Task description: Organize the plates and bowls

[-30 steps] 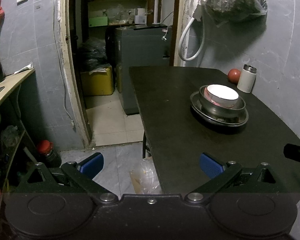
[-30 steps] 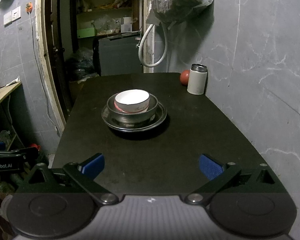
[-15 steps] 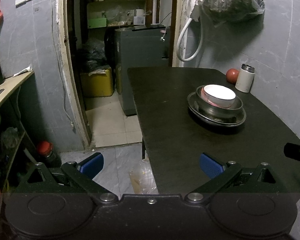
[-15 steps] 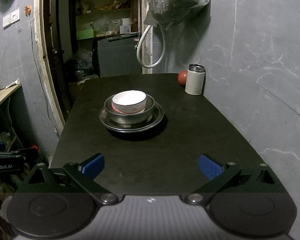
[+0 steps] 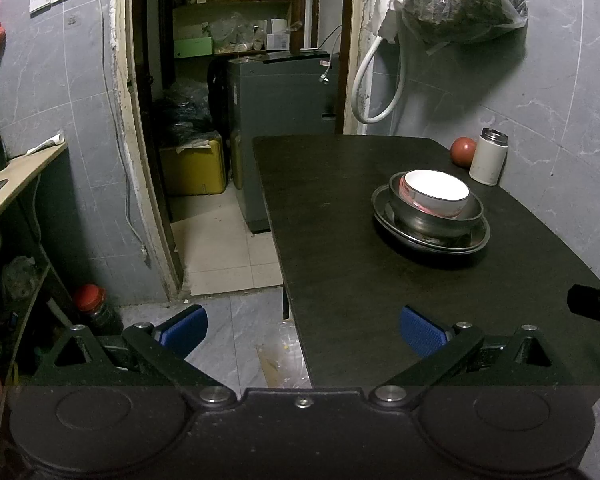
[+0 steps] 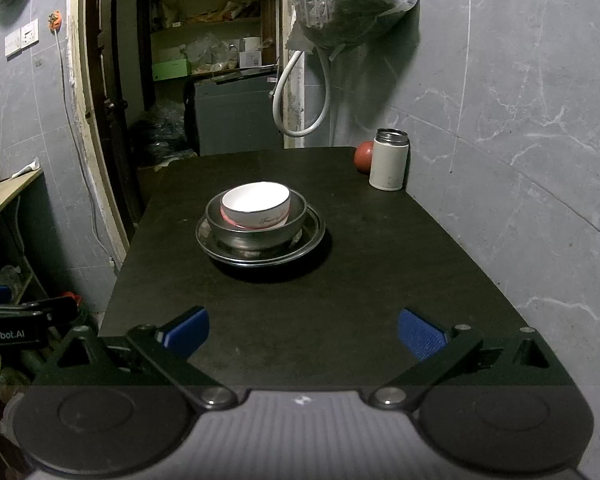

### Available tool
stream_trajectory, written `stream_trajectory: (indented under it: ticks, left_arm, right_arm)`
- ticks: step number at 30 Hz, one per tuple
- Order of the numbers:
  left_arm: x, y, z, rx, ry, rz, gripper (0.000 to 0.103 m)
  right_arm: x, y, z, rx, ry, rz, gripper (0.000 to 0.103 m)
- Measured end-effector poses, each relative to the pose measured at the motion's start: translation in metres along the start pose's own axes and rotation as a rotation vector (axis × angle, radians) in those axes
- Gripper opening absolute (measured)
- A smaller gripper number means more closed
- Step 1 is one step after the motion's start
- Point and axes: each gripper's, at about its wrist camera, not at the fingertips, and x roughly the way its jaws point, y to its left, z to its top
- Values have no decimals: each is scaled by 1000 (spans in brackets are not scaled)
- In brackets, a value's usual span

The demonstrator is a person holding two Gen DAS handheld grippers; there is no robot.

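The left gripper (image 5: 303,330) hangs with jaws spread, empty, at the near left corner of the black table (image 6: 340,288). A white bowl (image 6: 256,205) sits tilted toward the right inside a metal bowl (image 6: 256,227) on a metal plate (image 6: 260,254), mid-table; the plate's centre is hidden. The right gripper (image 6: 303,330) is spread wide, empty, at the near edge. Far right stands a white flask (image 6: 389,165), partly hiding a red ball (image 6: 363,156).

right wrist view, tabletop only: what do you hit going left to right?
Stacked dishes, white bowl nested in metal bowl on metal plate → red fruit → white flask.
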Motion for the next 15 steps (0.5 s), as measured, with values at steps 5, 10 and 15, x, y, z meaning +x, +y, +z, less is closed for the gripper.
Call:
stream_trajectory:
  ticks: [5, 10, 15]
  left_arm:
    - [-1, -3, 0, 3, 1, -1, 102]
    - [1, -5, 1, 1, 23, 8, 102]
    - [3, -11, 2, 12, 37, 21, 102]
  right_arm:
    - [0, 0, 0, 0, 1, 0, 103]
    - [0, 0, 0, 1, 1, 0, 103]
    - [0, -2, 0, 3, 2, 1, 103]
